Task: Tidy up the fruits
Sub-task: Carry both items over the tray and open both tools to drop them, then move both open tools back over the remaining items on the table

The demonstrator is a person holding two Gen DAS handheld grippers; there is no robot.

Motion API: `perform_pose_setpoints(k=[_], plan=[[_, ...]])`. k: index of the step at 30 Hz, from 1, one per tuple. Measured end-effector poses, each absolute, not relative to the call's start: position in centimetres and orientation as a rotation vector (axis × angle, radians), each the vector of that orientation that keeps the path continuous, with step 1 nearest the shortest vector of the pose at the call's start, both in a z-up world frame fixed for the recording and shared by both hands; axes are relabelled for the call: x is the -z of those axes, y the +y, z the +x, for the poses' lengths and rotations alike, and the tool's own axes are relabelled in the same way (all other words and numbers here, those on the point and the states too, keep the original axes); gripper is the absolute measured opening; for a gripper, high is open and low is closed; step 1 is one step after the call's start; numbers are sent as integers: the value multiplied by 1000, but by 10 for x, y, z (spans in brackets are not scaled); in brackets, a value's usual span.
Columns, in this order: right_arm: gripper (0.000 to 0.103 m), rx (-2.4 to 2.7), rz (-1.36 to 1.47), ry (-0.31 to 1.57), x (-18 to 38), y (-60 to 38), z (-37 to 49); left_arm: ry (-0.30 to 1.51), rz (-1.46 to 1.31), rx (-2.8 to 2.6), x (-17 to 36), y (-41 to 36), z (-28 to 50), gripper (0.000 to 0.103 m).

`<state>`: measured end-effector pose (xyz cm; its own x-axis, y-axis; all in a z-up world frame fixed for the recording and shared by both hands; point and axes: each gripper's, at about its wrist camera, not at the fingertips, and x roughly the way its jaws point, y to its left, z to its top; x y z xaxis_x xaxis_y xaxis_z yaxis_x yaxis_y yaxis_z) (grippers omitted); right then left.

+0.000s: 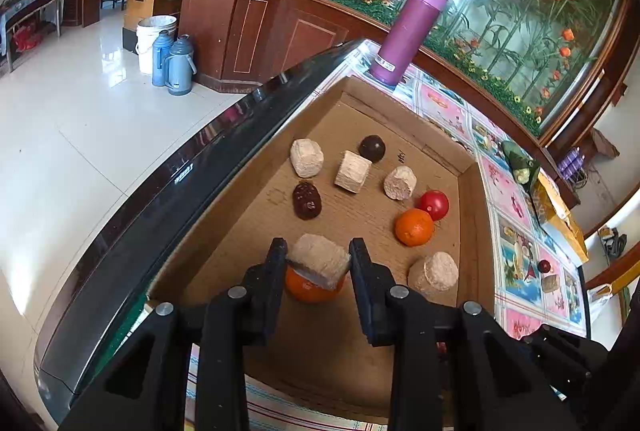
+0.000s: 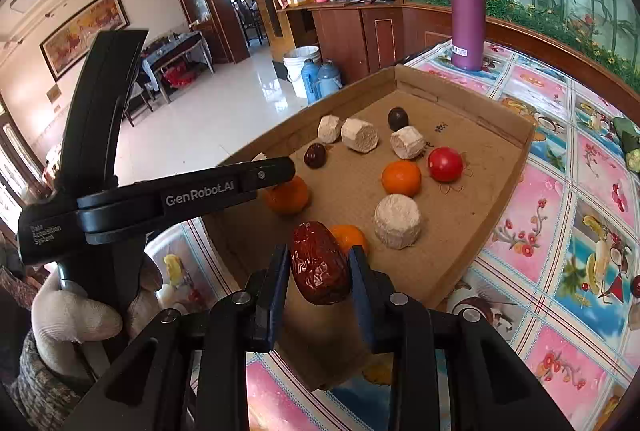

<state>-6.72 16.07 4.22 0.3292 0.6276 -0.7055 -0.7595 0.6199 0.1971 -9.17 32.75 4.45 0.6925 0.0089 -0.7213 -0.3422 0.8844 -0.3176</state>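
My left gripper [image 1: 318, 257] clamps a light, crumbly pale block [image 1: 320, 261] by its flat sides. My right gripper [image 2: 319, 263] clamps a soft, wrinkled date [image 2: 318, 263] mid-length; I squeeze gently.

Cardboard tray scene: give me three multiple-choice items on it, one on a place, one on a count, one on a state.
1. Where does the purple bottle stand?
A. inside the cardboard tray
B. on the tablecloth beyond the tray
C. on the floor

2. How many red tomatoes lie in the tray?
A. one
B. two
C. three

3. What is between the right gripper's fingers?
A. a pale block
B. nothing
C. a wrinkled dark red date

Answers:
1 B, the bottle's base rests on the patterned cloth past the tray's far wall.
2 A, only one tomato shows, beside an orange.
3 C, the date sits clamped between the right gripper's pads; the pale block is in the left gripper.
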Motion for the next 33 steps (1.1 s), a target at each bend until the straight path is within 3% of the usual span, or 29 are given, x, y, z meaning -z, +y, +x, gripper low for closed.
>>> perform_pose_setpoints(k=[7,15,20,33], plan=[[34,-905,-208,852,-30,167,-69,796,-420,-218,-47,322,-92,35],[35,-906,-210,814,-33,166,-76,745,-454,-251,-63,327,-108,57],[47,-885,-174,779,-44,153,-78,704,-480,-274,-77,328,-119,62],[51,-707,12,719,-62,28,-75,705,-436,-161,-98,246,-107,69]])
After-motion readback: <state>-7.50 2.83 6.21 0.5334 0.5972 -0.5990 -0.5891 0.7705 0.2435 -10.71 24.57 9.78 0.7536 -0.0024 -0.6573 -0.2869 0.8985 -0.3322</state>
